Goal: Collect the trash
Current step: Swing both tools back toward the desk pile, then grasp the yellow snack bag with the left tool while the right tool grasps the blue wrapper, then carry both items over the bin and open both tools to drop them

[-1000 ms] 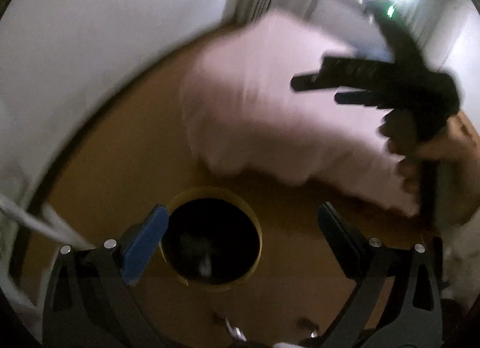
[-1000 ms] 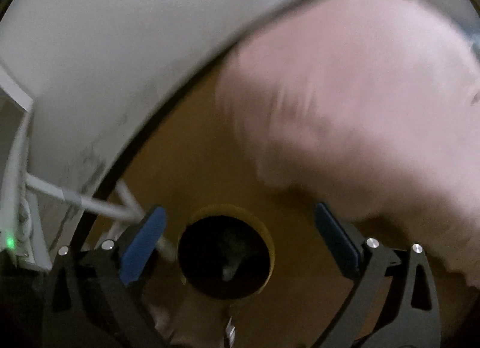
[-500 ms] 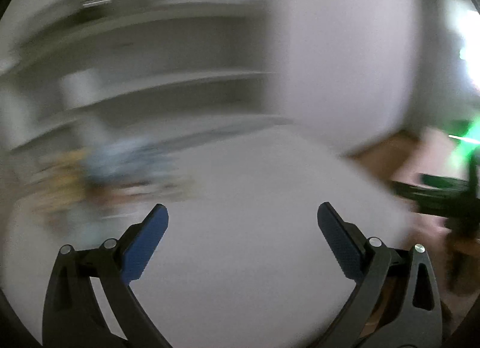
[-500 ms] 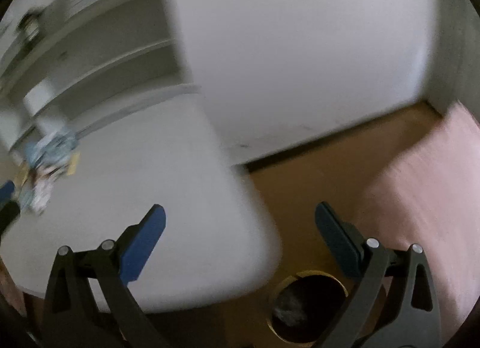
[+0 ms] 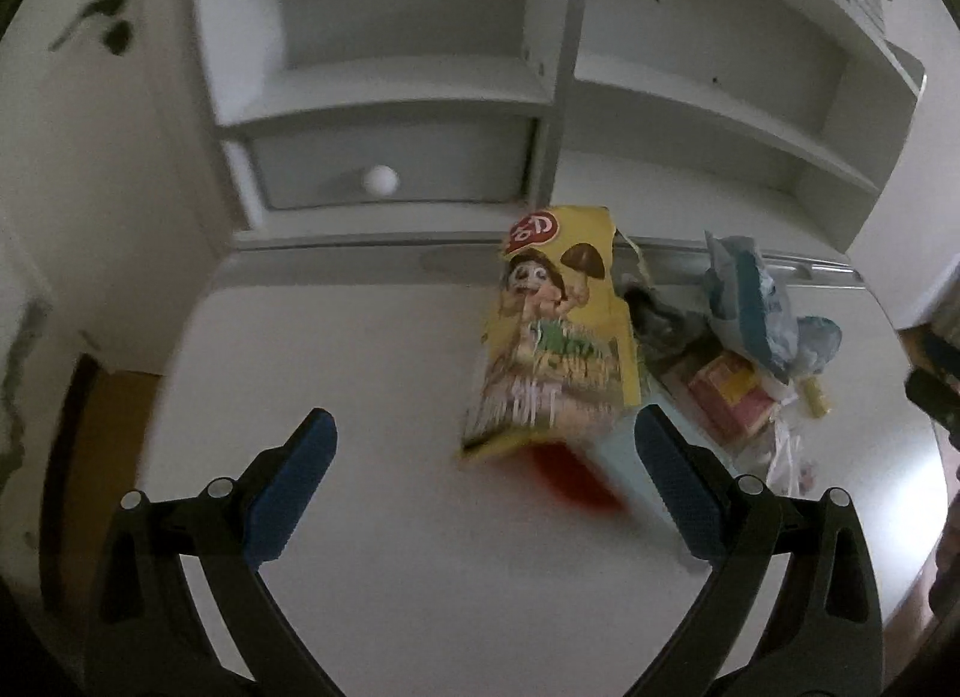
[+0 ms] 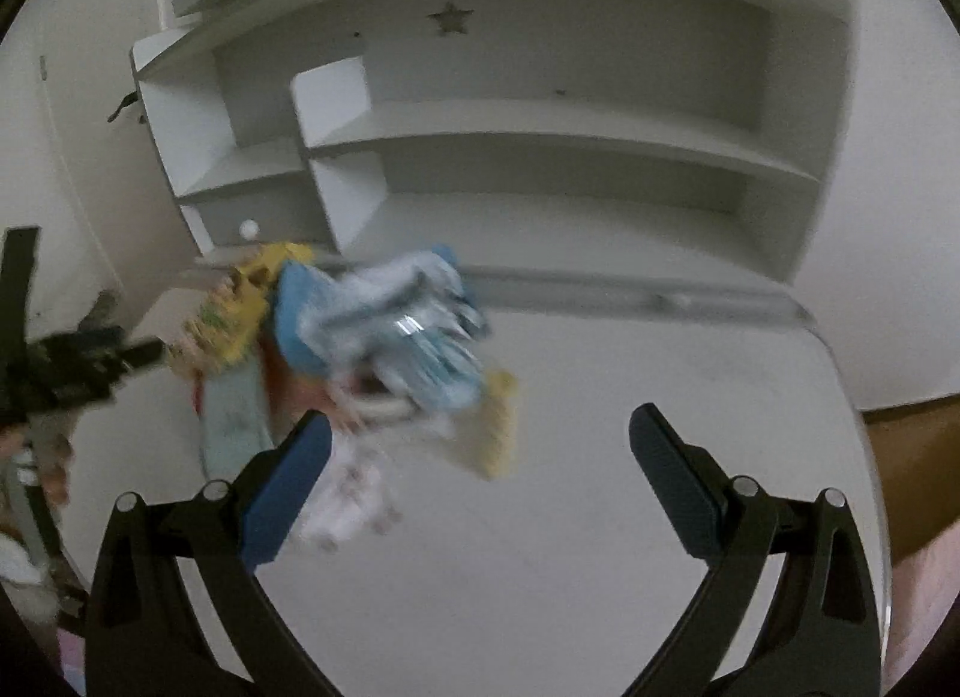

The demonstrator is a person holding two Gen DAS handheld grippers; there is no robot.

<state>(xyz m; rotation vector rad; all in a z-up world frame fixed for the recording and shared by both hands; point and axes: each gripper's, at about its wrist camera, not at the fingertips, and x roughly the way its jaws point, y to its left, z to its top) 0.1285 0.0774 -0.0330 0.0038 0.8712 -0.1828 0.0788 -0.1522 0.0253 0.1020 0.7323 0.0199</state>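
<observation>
A pile of trash lies on the white desk point(image 5: 360, 397). A yellow snack bag point(image 5: 558, 331) with a cartoon figure lies nearest my left gripper point(image 5: 486, 487), which is open and empty just in front of it. Behind the bag are a crumpled blue wrapper point(image 5: 756, 307) and a pink and yellow carton point(image 5: 729, 400). In the right wrist view the pile is blurred: the blue wrapper point(image 6: 384, 319), the yellow bag point(image 6: 240, 307) and white paper point(image 6: 354, 493). My right gripper point(image 6: 480, 475) is open and empty, with the pile at its left finger.
A white shelf unit point(image 5: 420, 84) with a drawer and round knob point(image 5: 380, 179) stands at the back of the desk. The brown floor point(image 6: 912, 457) shows past the desk's right edge. The left gripper shows at the left of the right wrist view point(image 6: 78, 361).
Both grippers have swung up from the round bin on the floor to the desk and now face the trash pile. Both stay open and empty.
</observation>
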